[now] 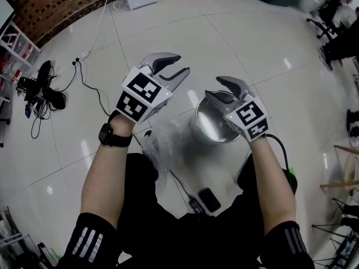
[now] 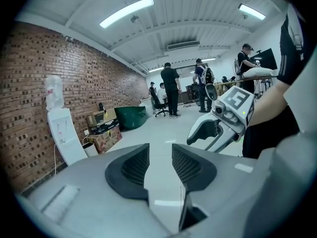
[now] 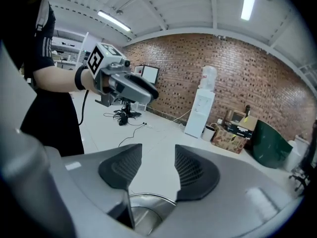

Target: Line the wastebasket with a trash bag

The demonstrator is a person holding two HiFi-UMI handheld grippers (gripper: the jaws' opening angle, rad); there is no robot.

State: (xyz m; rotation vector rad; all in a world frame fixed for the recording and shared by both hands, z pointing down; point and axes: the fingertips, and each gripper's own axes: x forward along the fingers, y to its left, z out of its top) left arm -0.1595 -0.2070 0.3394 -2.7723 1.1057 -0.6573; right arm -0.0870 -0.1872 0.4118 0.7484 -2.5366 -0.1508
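A shiny metal wastebasket (image 1: 216,125) stands on the white floor in front of me, unlined inside. A crumpled clear trash bag (image 1: 160,142) lies to its left, by my knee, with neither gripper touching it. My left gripper (image 1: 176,65) hovers above and left of the bin, open and empty. Over the bin's far rim my right gripper (image 1: 215,87) is open and empty too. In the right gripper view the jaws (image 3: 158,167) stand apart above the wastebasket's rim (image 3: 148,205), and the left gripper (image 3: 126,86) shows at the upper left. The left gripper view looks past its open jaws (image 2: 159,165) at bare floor.
Cables and a power strip (image 1: 42,88) lie on the floor at the left. A black phone-like object (image 1: 208,199) with a cord lies near my legs. A water dispenser (image 3: 203,108) and a cardboard box (image 3: 230,135) stand along the brick wall. People (image 2: 171,90) stand far back.
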